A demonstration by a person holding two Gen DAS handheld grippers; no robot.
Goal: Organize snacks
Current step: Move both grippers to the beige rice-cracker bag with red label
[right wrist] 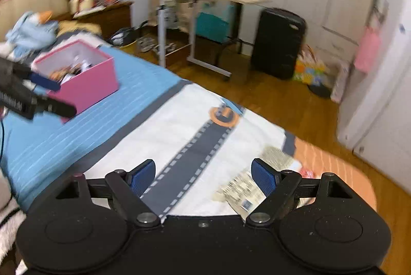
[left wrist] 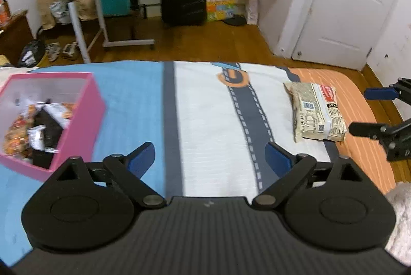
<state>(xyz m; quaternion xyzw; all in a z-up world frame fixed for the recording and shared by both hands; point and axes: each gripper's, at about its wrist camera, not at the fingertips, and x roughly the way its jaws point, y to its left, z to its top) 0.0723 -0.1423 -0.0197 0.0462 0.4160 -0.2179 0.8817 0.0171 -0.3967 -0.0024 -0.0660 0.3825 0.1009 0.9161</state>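
While the flat beige-and-white printed snack packet [left wrist: 317,111] lies alone on the bed's white sheet panel [left wrist: 205,108] at the right, beside the orange edge, its long axis runs from near to far, red-labelled end far. A grab at its thin, slack edge could slip or only crease it, and a carry across the bed risks dropping it short of the pink cardboard box [left wrist: 84,126] of snacks at the far left. Both the left tool [left wrist: 210,159] and right tool [right wrist: 203,177] stand apart, empty.
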